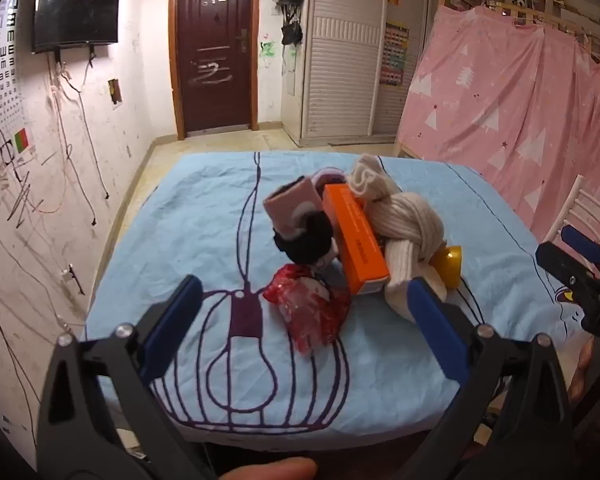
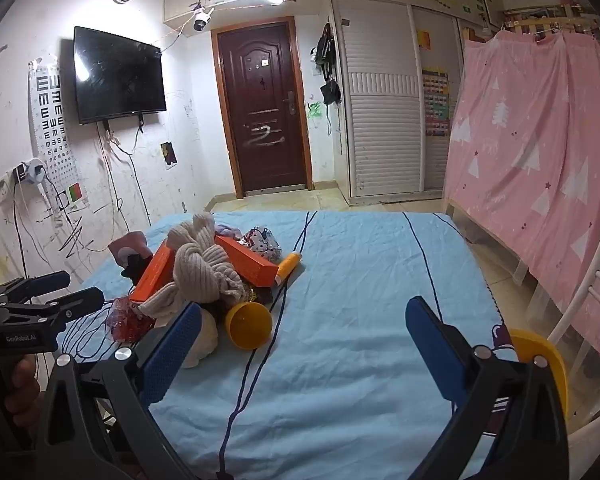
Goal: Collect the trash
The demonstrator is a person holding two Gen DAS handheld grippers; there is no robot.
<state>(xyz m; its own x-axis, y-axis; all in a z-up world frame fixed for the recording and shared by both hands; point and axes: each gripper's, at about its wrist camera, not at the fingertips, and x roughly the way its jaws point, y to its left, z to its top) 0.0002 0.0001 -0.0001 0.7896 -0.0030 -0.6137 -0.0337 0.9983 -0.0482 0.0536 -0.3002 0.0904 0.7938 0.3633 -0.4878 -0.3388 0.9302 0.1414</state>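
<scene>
Clutter sits heaped on the light blue sheet (image 1: 204, 216) in the left wrist view: a crumpled red wrapper (image 1: 312, 312) lies nearest, between the wide-open fingers of the left gripper (image 1: 304, 320), which hold nothing. Behind it lean an orange box (image 1: 356, 240), a knotted cream knit (image 1: 400, 216), a pink and black sock (image 1: 300, 220) and a yellow cup (image 1: 450, 266), only partly seen past the knit. The right gripper (image 1: 572, 252) enters at the right edge.

The right wrist view looks at the pile from the other side. Its own right gripper (image 2: 300, 344) gapes empty over bare sheet, the pile to its left. Here the yellow cup (image 2: 249, 324) shows its open mouth, and a second orange box (image 2: 246, 260), an orange tube (image 2: 288, 266) and a patterned wrapper (image 2: 262, 240) appear. A yellow bin (image 2: 548, 360) stands beside the bed, by a white chair (image 2: 592, 288).
</scene>
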